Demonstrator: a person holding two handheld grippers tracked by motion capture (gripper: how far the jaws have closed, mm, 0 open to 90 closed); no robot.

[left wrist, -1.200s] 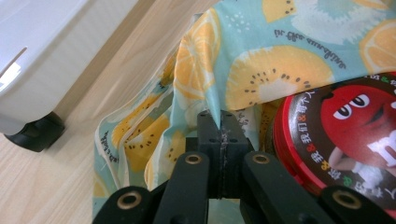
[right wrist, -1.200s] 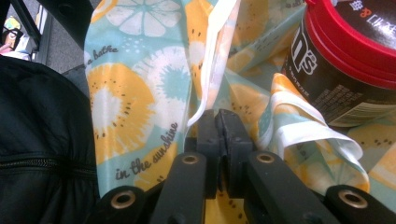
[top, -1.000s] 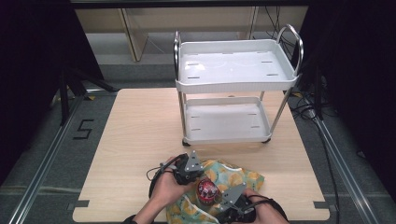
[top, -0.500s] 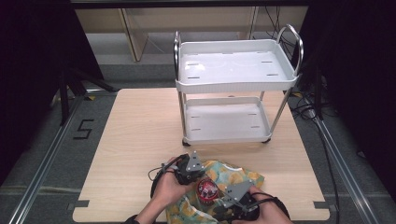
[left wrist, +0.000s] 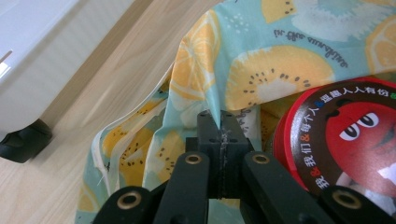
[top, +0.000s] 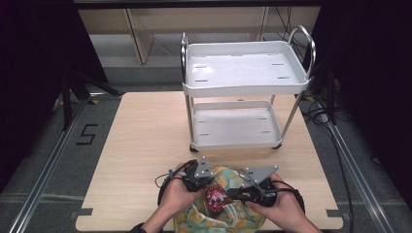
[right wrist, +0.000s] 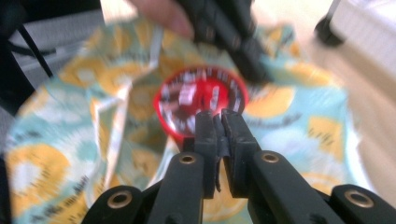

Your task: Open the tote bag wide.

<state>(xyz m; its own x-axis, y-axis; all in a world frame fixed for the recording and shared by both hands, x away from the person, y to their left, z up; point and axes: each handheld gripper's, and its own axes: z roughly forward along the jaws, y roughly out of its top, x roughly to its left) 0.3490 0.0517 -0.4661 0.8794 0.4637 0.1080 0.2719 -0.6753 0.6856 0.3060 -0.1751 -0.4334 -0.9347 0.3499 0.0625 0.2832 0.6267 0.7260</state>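
Fabric bag (left wrist: pixel 261 70) is pinched by both tools, left (left wrist: pixel 219 122) and right (right wrist: pixel 218 122).

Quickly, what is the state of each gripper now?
Left gripper: shut on the bag fabric.
Right gripper: jaws just closing, nearly shut, near the red tin; whether it holds anything cannot be told.

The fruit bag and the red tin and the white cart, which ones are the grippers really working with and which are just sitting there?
In the job:
- fruit-print cloth bag, its edge pinched by the left gripper
- red round tin sitting in the bag's opening
- right gripper, jaws nearly together just in front of the tin

Just there:
- white two-shelf cart, standing apart on the wooden table
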